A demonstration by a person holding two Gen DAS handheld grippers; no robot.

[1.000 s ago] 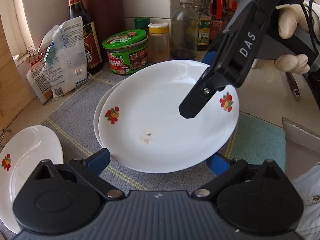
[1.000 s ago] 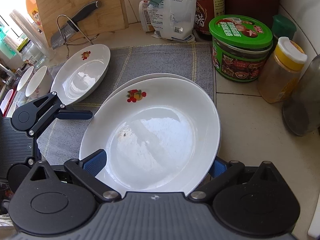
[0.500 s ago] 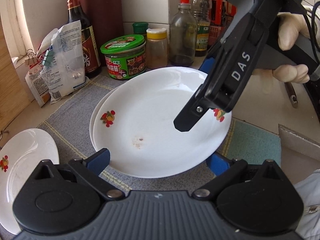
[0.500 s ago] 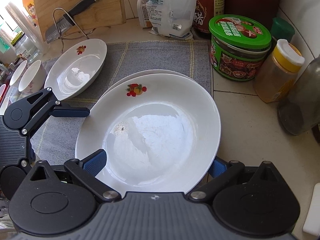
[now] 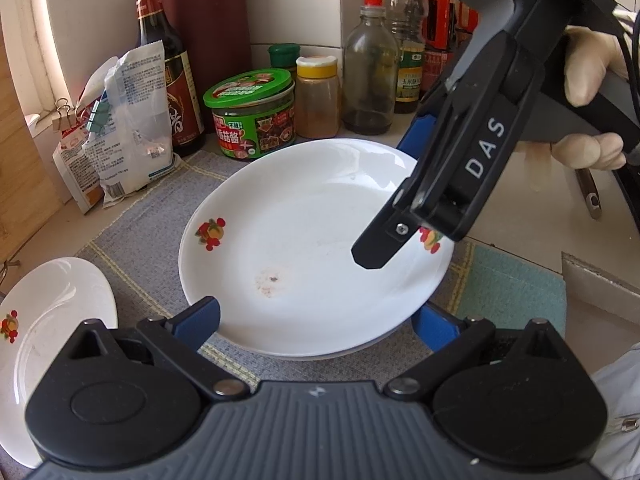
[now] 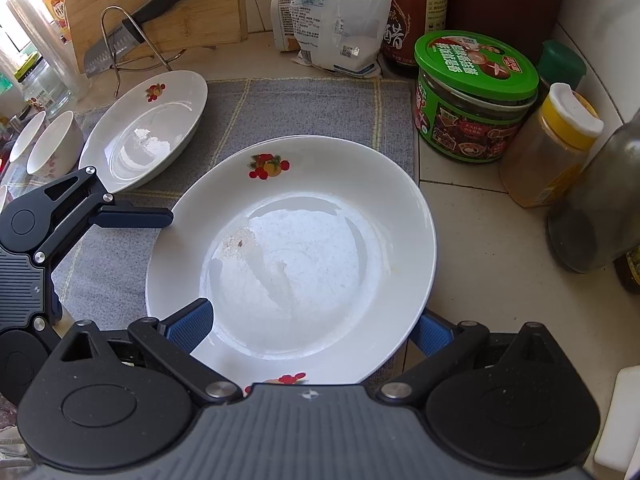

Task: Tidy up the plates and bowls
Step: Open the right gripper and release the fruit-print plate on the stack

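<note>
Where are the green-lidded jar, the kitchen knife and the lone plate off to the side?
green-lidded jar point(image 6: 476, 65), right wrist view, on its lid.
kitchen knife point(image 6: 114, 50), right wrist view, on the blade.
lone plate point(image 6: 140, 142), right wrist view, in its shiny well.

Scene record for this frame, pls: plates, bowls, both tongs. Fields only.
top plate: stacked on lower plate, small stain in its well
lower plate: only its edge shows
spare plate: alone on the grey mat, apart from the stack
bowls: two, past the spare plate
left tongs: open, straddling top plate's rim
right tongs: open, straddling the rim
</note>
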